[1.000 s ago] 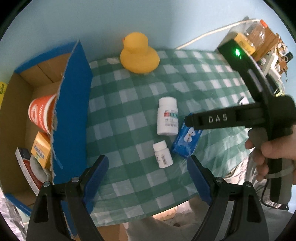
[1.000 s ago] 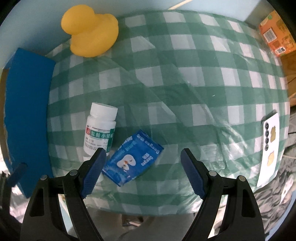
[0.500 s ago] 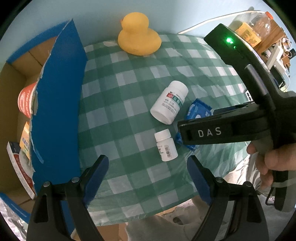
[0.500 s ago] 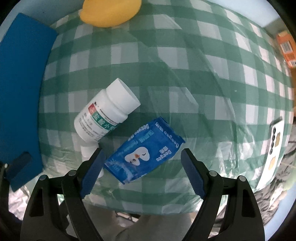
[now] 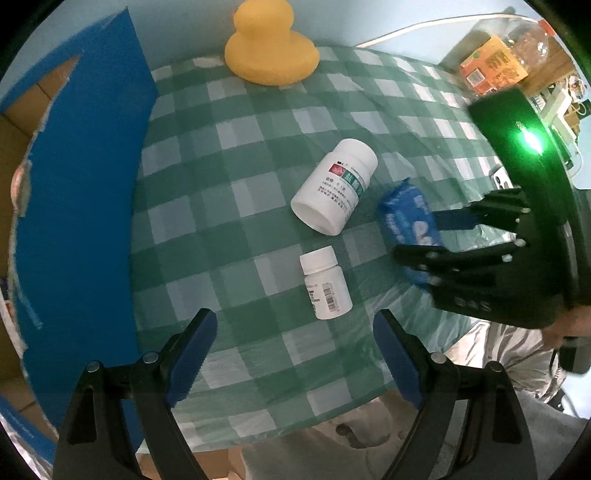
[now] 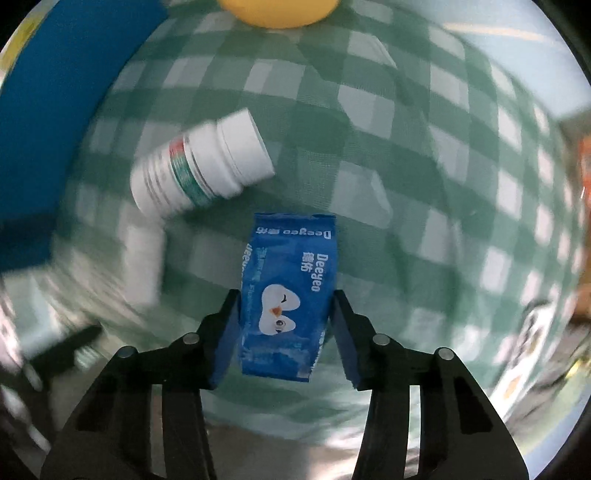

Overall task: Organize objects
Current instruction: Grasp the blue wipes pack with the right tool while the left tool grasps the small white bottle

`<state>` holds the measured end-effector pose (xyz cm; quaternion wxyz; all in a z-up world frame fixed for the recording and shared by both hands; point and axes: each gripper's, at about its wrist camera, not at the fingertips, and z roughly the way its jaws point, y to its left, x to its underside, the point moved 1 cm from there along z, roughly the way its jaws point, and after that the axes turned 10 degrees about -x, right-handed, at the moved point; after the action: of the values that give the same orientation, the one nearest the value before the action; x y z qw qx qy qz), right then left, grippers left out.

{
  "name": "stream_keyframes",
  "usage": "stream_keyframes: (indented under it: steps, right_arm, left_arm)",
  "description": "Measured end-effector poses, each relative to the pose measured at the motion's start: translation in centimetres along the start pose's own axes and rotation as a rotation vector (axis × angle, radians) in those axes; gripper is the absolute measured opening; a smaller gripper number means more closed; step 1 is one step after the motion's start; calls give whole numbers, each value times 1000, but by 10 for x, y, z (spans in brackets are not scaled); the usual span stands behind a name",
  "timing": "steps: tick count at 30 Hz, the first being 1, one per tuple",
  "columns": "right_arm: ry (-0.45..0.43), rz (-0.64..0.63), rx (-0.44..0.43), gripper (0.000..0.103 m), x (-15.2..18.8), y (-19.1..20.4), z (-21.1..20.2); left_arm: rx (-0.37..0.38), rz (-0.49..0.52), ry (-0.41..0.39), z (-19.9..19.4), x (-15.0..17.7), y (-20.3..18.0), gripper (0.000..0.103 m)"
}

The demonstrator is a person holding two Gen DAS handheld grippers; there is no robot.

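Note:
A blue tissue packet (image 6: 288,288) (image 5: 406,218) lies near the right front of the green checked tablecloth (image 5: 221,221). My right gripper (image 6: 284,325) (image 5: 421,240) is shut on it, one pad against each long side. A large white pill bottle (image 5: 334,192) (image 6: 199,173) lies on its side just left of the packet. A small white bottle (image 5: 325,284) lies nearer the front edge, blurred in the right wrist view. My left gripper (image 5: 295,321) is open with nothing between its fingers, hovering by the small bottle's near end. A yellow rubber duck (image 5: 271,48) (image 6: 280,11) sits at the back.
A cardboard box with a blue flap (image 5: 81,184) stands along the table's left side. An orange carton (image 5: 491,66) and a plastic bottle (image 5: 532,40) are at the back right. A white card (image 6: 517,362) lies at the right edge. A hand (image 5: 565,325) holds the right gripper.
My right gripper dropped down, turned in line with the blue packet and shut on it. The left gripper moved closer in over the table; the bottles and duck stayed put.

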<state>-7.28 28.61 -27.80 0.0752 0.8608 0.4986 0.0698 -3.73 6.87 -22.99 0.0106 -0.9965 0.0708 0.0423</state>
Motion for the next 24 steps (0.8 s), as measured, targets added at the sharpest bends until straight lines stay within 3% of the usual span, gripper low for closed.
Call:
stream_keyframes:
  steps: [6,9,12,19,21,24]
  right_arm:
    - [-57,-154,60,47,24,-10,-7]
    - [-122,-145,78,50,35,-16,-15]
    - [-180,-105,66,66,45,-22,-20]
    - [-234,-57,49,66,56,-24,-17]
    - [-232,-44,67,66,56,-24,-13]
    - [-228,-14,65,67,57,-27,-7]
  left_arm:
    - [12,-33,7,13,-7,0,88]
    - [19,-46,9,22,-14,-3,88]
    - [32,-61,11,30,-20,-8,88]
    - [20,-41,-3,38,-21,-18,88]
    - [0,-33,-22,38,-22,-20,84]
    - [-57,-9,-58,35,-21,-21,71]
